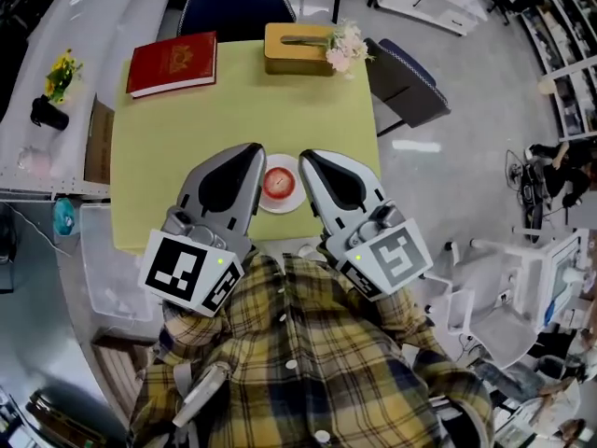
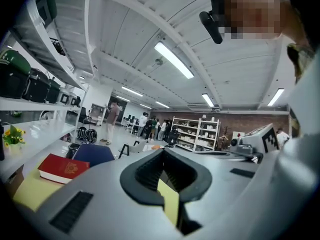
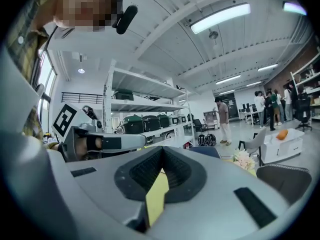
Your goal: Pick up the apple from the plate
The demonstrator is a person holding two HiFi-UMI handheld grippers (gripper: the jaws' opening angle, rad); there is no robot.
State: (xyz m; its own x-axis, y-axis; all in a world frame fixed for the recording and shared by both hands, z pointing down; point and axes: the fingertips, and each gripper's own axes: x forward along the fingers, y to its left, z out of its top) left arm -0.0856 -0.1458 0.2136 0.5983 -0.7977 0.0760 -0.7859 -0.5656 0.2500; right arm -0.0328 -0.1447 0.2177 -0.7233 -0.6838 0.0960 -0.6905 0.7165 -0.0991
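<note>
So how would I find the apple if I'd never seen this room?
Find the yellow-green table and look by its near edge, between the left gripper and the right gripper. A small white plate sits there with the apple on it. It is the only round red thing; the red book is flat, at the far corner.

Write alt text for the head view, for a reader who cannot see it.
A red apple sits on a white plate near the front edge of the table, between the left hand-held gripper and the right hand-held gripper, both shut and empty. A red book lies beyond.
</note>
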